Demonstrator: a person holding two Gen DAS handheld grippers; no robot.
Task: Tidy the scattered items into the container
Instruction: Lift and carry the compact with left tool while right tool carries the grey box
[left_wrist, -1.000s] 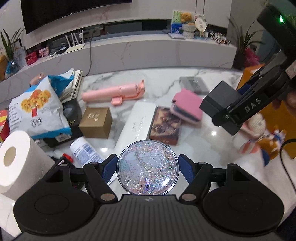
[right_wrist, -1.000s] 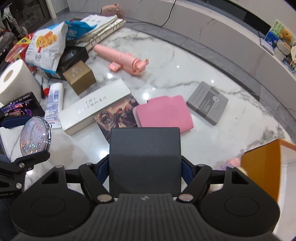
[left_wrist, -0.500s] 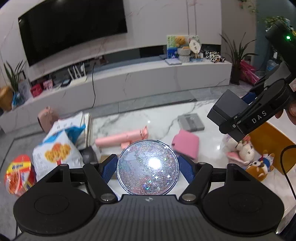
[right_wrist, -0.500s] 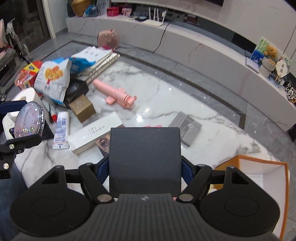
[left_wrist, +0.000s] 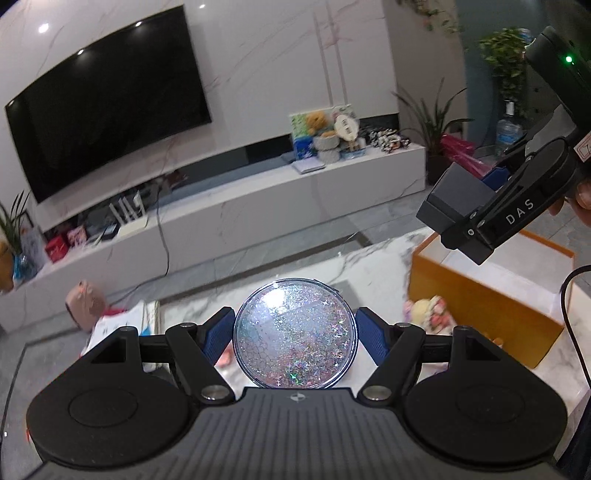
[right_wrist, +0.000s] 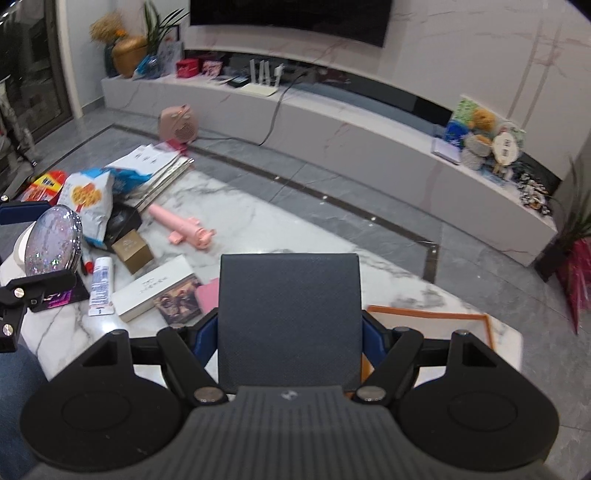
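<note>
Both grippers are loaded, the left gripper (left_wrist: 295, 341) clamped on a round glitter disc (left_wrist: 295, 338) and the right gripper (right_wrist: 290, 332) on a dark box (right_wrist: 289, 317), so releasing short of the orange container (left_wrist: 480, 295) at two o'clock would drop them onto the bench (right_wrist: 258, 221).

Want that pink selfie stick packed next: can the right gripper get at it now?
Probably not yet: the right gripper is shut on a dark grey box. The pink selfie stick itself lies uncovered.

Glittery disc (left_wrist: 295, 341); orange box (left_wrist: 480, 295)
</note>
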